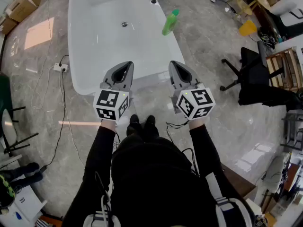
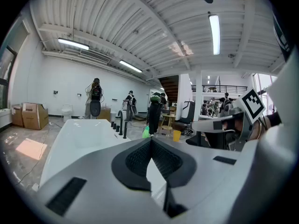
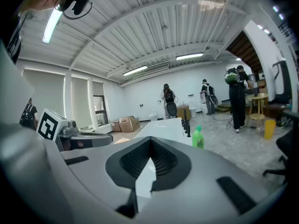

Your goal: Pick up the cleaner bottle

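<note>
White bathtub (image 1: 99,37) sits just ahead of the left gripper (image 1: 124,66) and right gripper (image 1: 176,65), both clenched on nothing, with the green cleaner bottle (image 1: 169,22) on its rim well beyond the right one.

- On my left gripper (image 1: 124,66) and right gripper (image 1: 177,65) I see grey moulded shells with black ribbed pads (image 2: 138,160).
- At 6 o'clock of each shell sits a white marker cube (image 1: 111,104) with black squares.
- I note black sleeves (image 1: 97,160) and black shoes (image 1: 134,124).
</note>
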`<action>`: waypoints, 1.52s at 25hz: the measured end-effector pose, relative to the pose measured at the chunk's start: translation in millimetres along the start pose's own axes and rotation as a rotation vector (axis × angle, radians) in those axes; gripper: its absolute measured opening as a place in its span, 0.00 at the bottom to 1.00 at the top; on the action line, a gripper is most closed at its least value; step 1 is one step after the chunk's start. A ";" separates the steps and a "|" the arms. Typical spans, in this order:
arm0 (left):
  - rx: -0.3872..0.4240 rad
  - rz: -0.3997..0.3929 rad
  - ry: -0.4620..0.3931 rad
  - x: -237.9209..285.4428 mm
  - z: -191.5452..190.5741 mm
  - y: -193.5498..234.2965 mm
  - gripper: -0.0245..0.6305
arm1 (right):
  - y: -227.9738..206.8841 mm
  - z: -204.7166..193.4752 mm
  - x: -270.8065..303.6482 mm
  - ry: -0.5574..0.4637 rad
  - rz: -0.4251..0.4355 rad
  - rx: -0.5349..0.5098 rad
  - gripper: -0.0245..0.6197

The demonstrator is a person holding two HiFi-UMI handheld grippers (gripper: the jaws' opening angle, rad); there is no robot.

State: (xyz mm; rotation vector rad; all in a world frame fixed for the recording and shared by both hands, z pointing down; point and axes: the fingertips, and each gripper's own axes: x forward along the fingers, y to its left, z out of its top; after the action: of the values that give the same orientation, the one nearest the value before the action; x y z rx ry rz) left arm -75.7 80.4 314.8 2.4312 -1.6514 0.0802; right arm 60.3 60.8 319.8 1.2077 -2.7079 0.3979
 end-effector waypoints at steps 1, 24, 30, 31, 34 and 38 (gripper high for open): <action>0.000 0.000 0.000 -1.0 0.4 -1.0 0.05 | 0.4 -0.2 -1.4 0.001 -0.001 0.001 0.04; -0.014 -0.110 0.011 8.9 -6.0 8.8 0.05 | -5.7 -26.9 -17.1 0.048 -0.143 0.042 0.04; 0.021 -0.149 0.033 22.9 -9.9 5.6 0.05 | -13.7 -28.4 -26.7 0.050 -0.206 0.057 0.04; 0.021 -0.152 0.037 25.2 -10.9 4.8 0.05 | -15.9 -29.3 -27.7 0.055 -0.213 0.058 0.04; 0.020 -0.155 0.043 34.7 -11.4 4.5 0.05 | -24.7 -29.3 -27.3 0.062 -0.229 0.058 0.04; 0.014 -0.149 0.049 51.4 -12.2 2.9 0.05 | -41.3 -29.0 -21.8 0.062 -0.245 0.068 0.04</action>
State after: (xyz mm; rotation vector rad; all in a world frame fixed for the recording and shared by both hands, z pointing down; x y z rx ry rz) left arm -58.3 34.8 335.1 2.5328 -1.4496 0.1279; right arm 106.5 58.4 349.6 1.4975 -2.4734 0.4878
